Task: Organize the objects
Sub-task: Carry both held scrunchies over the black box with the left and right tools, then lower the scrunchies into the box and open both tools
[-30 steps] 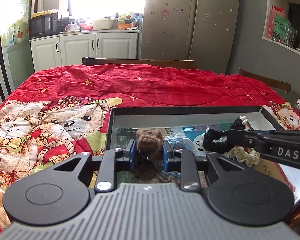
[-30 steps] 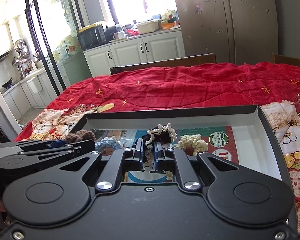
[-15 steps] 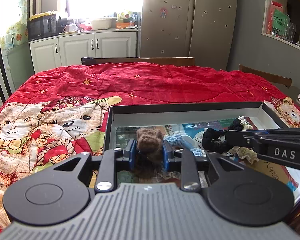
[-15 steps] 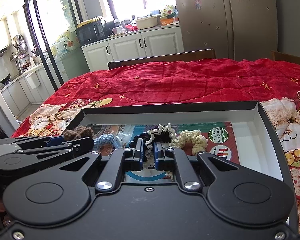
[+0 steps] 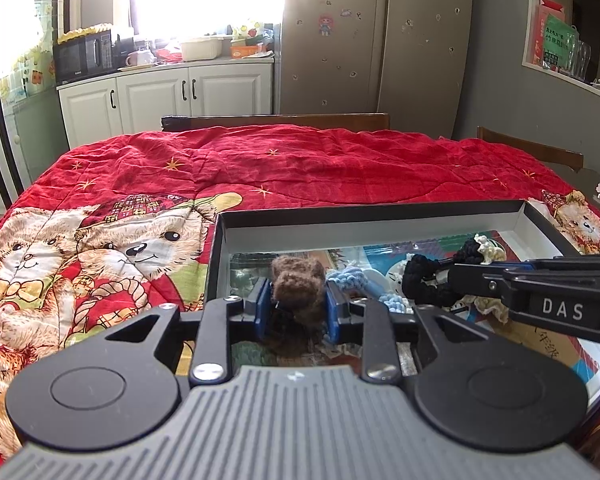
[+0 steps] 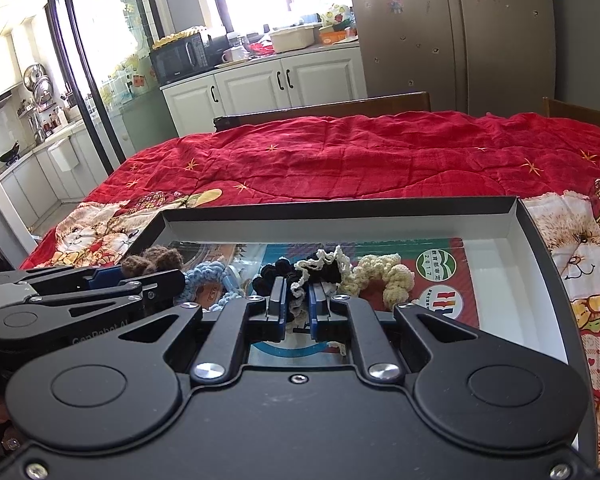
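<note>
Over the shallow box both my tools are busy: my left gripper is clamped on a brown knitted piece; my right gripper pinches a black-and-cream knitted piece; both pieces hang just above the box floor. A blue piece and a cream piece lie inside already; I judge the sorting well along, with these two left to set down. Underneath, a red bear-print quilt covers the table; beyond stand white cabinets and a fridge.
</note>
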A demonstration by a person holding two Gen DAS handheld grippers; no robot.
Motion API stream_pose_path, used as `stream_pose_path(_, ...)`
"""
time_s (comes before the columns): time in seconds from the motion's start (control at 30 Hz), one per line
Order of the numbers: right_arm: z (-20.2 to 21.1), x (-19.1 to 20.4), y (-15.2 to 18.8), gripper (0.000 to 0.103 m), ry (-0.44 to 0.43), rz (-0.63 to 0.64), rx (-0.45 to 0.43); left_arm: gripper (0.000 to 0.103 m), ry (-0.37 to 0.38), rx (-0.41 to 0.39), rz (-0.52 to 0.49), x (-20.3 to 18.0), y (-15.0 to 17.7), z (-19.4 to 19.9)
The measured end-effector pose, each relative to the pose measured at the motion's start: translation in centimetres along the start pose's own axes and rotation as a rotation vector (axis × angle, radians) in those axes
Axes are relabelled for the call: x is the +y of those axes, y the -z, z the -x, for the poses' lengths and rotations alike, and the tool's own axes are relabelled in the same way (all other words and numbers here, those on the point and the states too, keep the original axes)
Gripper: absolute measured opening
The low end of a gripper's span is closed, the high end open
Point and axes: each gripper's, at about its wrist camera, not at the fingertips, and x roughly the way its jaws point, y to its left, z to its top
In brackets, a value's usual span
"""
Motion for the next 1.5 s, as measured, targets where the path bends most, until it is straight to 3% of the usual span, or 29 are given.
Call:
stream_pose_path(0.3,0.0,0.2,0.1,0.012,0.006,0.009,0.004,0.043,-0.004,0.001,-0.003,-0.1,0.0,0.0)
stream_pose_path(0.4,0.1,0.3,0.0,0.015,0.009,0.014,0.004,0.043,-0.008,-0.003,-0.004,0.0,0.0,0.2)
stream_pose_path(0.47,0.1,0.3,0.0,0.02,0.009,0.014,0.002,0.051,-0.011,-0.005,-0.004,0.0,0.0,0.2)
stream_pose_path(0.6,0.2,0.4,0.0,0.021,0.017,0.021,-0.003,0.052,-0.016,-0.008,-0.006,0.0,0.0,0.3)
stream_pose_path(0.73,0.4,0.4,-0.1,0.035,0.008,0.016,-0.008,0.058,-0.017,-0.012,-0.007,-0.1,-0.1,0.4)
stream_pose_path(1.5,2.0,0.8,-0.4,0.037,0.039,0.048,-0.057,0.072,-0.03,-0.056,-0.023,-0.8,-0.7,2.0)
